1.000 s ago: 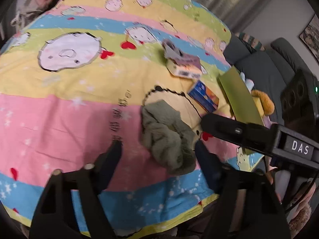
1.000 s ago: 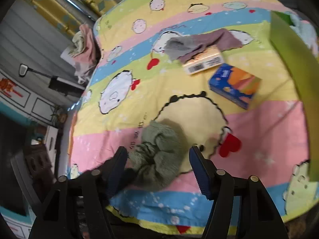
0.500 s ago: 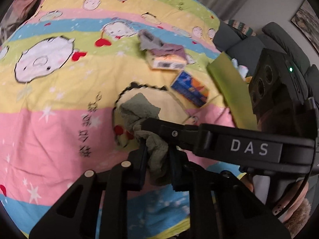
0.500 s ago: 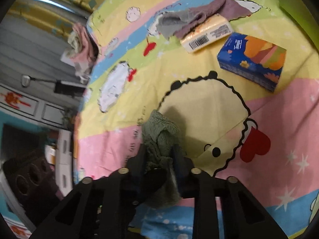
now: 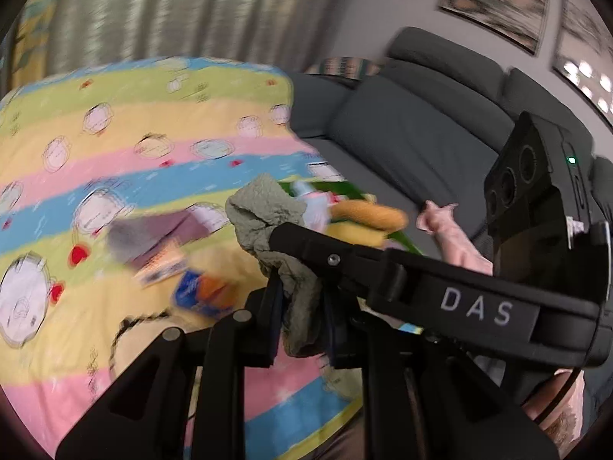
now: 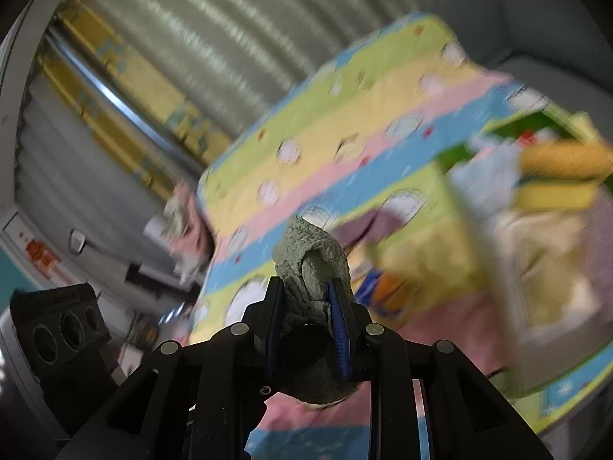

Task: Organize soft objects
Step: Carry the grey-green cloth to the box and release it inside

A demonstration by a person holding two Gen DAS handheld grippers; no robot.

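Two close wrist fisheyes, angled downward, both facing the striped blanket [image 5: 115, 176] and curtain [image 6: 237, 38]

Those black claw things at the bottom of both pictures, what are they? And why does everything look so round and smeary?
They are grabbing tools, one held in each of a person's hands. Each tool has two fingers and a little camera that looks forward along them, so one picture comes from the left tool and one from the right. The lens bends the view round, and the pictures look smeary from motion blur.

Both the left gripper and the right gripper are squeezing the same green cloth, a crumpled, fuzzy one.

Beneath lies a striped cartoon blanket. On it you can make out a blue packet and a purple-grey cloth. A green bin holds soft toys, and a grey sofa stands behind.
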